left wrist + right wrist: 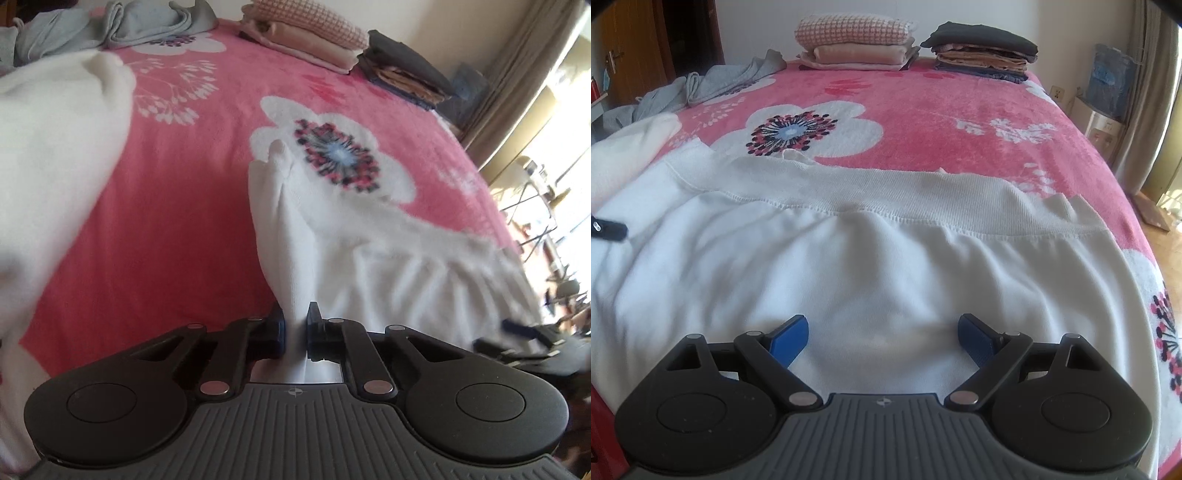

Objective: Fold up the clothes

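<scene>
A white sweatshirt (871,266) lies spread across the pink flowered bed (942,107), its ribbed hem (886,192) running left to right. In the left wrist view my left gripper (294,325) is shut on a pinched-up fold of the white sweatshirt (284,236), which rises in a ridge ahead of the jaws. Another white part of the garment (55,155) bulges at the left. My right gripper (882,334) stands open just over the sweatshirt body, nothing between its blue pads. The right gripper's tip (517,328) shows at the left view's right edge.
At the bed's far end stand a folded beige pile topped with a checked pillow (855,40) and a dark folded stack (982,48). Loose grey clothes (713,83) lie far left. A curtain (1156,92) and floor border the bed's right side.
</scene>
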